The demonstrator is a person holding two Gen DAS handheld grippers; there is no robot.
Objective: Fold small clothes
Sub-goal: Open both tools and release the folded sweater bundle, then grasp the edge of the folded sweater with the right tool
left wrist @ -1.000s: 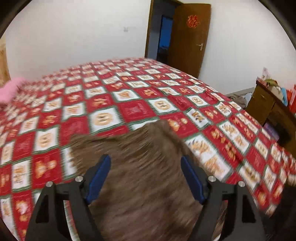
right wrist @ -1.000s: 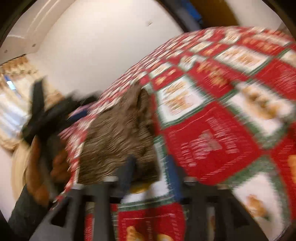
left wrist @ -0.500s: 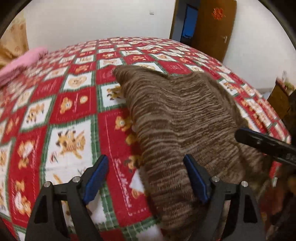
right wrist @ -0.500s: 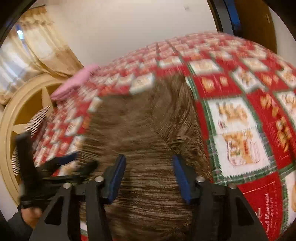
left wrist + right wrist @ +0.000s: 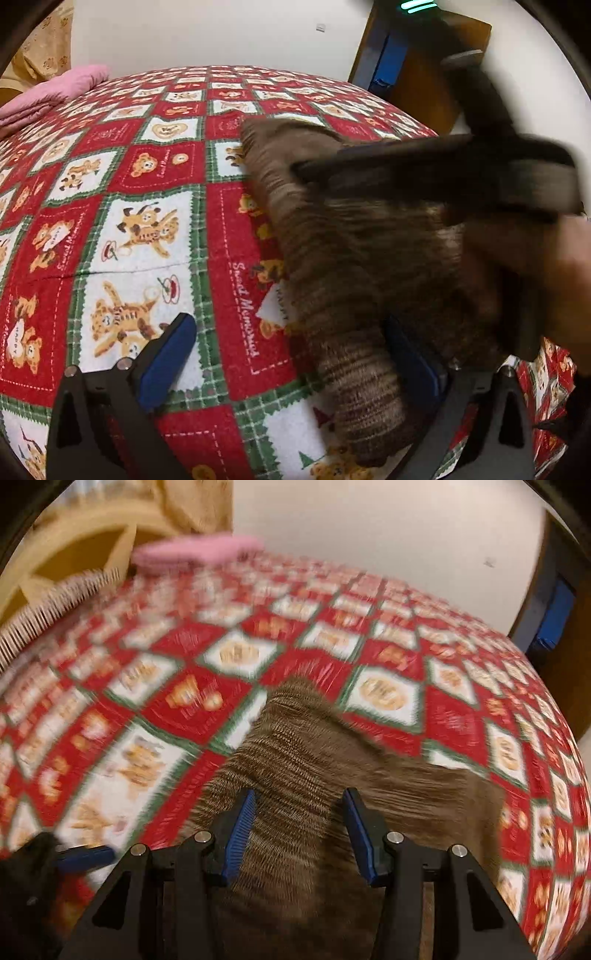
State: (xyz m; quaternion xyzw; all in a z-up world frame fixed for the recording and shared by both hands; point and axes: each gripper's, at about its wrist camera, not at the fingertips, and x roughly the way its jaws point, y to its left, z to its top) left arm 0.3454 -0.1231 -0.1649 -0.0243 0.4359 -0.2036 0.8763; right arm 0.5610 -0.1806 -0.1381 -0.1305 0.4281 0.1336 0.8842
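1. The brown striped knit garment [image 5: 332, 258] lay on the bed, on top of the red teddy-bear bedspread [image 5: 140, 229]. Every place below is given relative to that garment.
2. The left hand-held gripper [image 5: 291, 354] sat at the garment's near end, and its jaws had just been opening out to full spread. The knit's near end lay between them, close to the right finger, but neither pad was pressing on it, so I'd call that a release.
3. The right hand-held gripper [image 5: 299, 834] hovered over the garment's near part with its jaws partly apart. Cloth showed between the blue pads [image 5: 242, 834], but I couldn't tell whether they were pinching it. That view was badly blurred.
4. In the left wrist view, the right tool showed as a dark smear across the garment's far right side.
5. Progress, as a guess: the knit looked bunched and doubled along one side, so maybe one fold was laid. Edges weren't squared, so more folding and smoothing looked left.
6. A folded pink blanket [image 5: 51, 92] sat well away, beyond the garment's far left.
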